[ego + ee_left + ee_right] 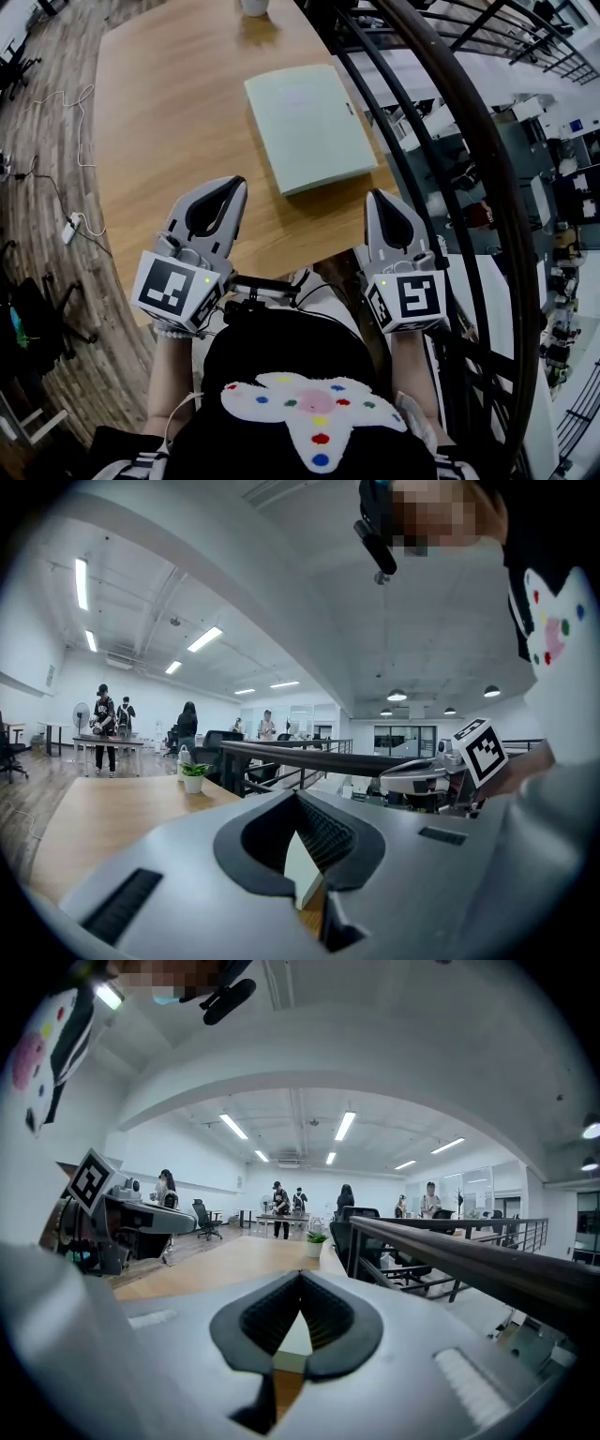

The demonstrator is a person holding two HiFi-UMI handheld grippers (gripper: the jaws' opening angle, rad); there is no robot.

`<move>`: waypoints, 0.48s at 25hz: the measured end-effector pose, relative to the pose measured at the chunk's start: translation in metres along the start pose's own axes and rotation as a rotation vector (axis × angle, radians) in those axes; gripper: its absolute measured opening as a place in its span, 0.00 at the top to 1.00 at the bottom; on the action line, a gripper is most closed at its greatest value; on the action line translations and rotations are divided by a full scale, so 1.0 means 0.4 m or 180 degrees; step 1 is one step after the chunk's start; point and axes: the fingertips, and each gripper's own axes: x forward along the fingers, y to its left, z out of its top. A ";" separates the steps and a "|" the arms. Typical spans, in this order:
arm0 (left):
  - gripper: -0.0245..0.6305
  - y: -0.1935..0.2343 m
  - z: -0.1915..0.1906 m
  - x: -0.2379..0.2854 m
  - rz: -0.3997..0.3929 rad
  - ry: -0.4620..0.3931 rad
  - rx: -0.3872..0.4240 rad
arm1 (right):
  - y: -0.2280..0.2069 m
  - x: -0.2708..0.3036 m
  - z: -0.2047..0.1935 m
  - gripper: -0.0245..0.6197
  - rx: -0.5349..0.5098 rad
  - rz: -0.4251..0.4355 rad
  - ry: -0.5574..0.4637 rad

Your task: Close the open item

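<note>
Okay, the folder (309,127), pale green, lies flat on the wooden table (169,112) with its cover down, so we read it as shut. Its long side runs away from the person and it is turned a little, so its near corner points toward the person's right. Nothing touches it.

Nearer the person than the folder, on its left, we see the left gripper (232,185). It is held low over the table's near edge, rolled so one broad grey side faces up, nose angled toward the folder's near edge but apart from it. Its jaws are closed tip to tip with nothing between them.

Nearer than the folder on its right is the right gripper (378,197), pointing almost straight ahead, tips near the folder's near corner without contact. Its jaws are also pressed together and empty.

Each gripper carries its marker cube at the rear, left cube (173,289) and right cube (412,298), close to the person's torso. Both forearms come up from the bottom of the head view, elbows tucked in.

Beyond the folder, at the table's far end, stands a white pot (255,6); the left gripper view shows it holds a small plant. Right of the folder a dark metal railing (469,122) curves past. Left of the folder, off the table, a white cable (66,103) trails across the wood floor.
</note>
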 end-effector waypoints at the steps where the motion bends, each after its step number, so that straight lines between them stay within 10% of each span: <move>1: 0.95 0.001 -0.002 0.000 -0.0001 0.0013 -0.0001 | 0.000 0.001 0.000 0.95 -0.0003 -0.0004 0.0003; 12: 0.95 -0.008 -0.002 0.002 0.0016 0.0027 -0.0043 | -0.002 -0.007 -0.004 0.95 -0.0016 -0.0016 0.0028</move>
